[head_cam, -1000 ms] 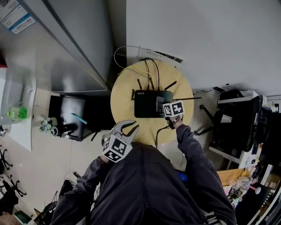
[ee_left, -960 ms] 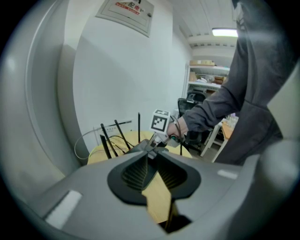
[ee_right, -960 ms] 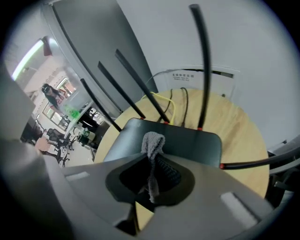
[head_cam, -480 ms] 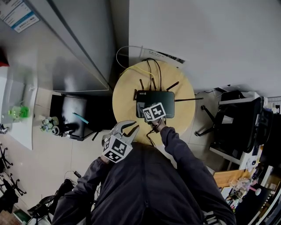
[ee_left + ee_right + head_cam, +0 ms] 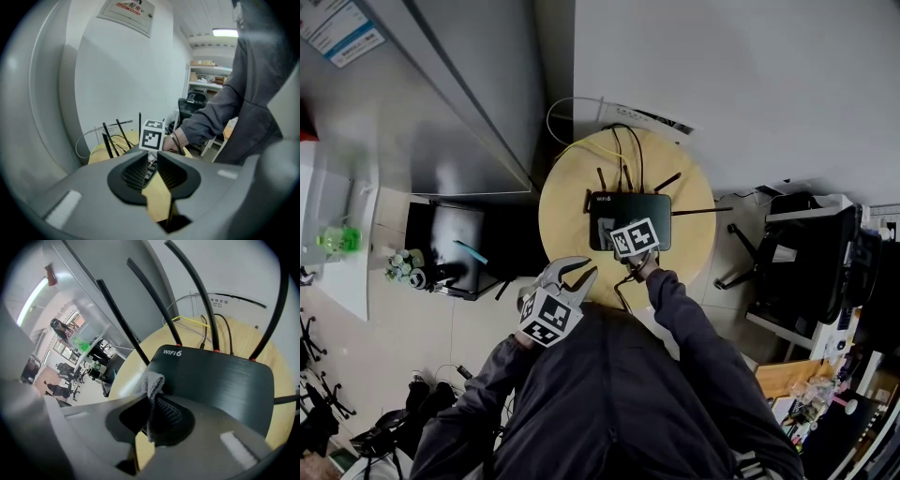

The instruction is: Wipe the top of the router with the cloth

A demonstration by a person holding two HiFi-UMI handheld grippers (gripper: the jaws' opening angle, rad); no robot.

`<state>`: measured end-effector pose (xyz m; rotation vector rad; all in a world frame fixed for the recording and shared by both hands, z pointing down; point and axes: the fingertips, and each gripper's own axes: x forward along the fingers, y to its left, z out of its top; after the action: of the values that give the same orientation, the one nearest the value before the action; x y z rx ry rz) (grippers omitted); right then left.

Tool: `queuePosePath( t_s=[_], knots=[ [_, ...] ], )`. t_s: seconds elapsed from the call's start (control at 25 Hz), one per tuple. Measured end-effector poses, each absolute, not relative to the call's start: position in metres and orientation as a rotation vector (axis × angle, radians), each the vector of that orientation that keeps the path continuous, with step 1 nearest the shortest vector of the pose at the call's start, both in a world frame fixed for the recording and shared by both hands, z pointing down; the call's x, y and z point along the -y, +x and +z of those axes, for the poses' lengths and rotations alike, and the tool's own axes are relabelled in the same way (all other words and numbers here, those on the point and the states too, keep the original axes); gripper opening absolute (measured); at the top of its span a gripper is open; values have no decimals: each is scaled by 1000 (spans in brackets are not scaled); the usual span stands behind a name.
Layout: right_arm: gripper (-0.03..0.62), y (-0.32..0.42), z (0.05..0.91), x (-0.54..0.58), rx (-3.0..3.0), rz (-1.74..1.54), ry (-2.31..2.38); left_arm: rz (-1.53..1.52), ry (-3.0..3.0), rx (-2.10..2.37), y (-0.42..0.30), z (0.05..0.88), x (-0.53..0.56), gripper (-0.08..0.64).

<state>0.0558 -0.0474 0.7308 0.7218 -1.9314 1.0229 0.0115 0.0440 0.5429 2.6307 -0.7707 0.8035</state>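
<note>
1. Left gripper [image 5: 577,274] is held close to the person's body, off the table, with jaws slightly apart and nothing between them.
2. Right gripper [image 5: 153,401] is clamped on the grey cloth [image 5: 153,383], which sits at the router's near left edge.
3. Black router [image 5: 614,208] lies flat on the round wooden table [image 5: 562,220], antennas up, cables [image 5: 623,145] behind it.
4. Beyond are a white wall [image 5: 750,84], a grey cabinet [image 5: 441,112] on the left and a black chair [image 5: 806,262] on the right.
</note>
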Motion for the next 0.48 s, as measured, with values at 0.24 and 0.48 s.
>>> queuePosePath(
  t_s=[0.24,0.48],
  knots=[
    [23,90,729,49,1909,1040,771,808,2639,753,15,541,-46,67],
    [23,129,730,50,1883,1059,830,812,2647,737,17,542,-48,67]
  ],
)
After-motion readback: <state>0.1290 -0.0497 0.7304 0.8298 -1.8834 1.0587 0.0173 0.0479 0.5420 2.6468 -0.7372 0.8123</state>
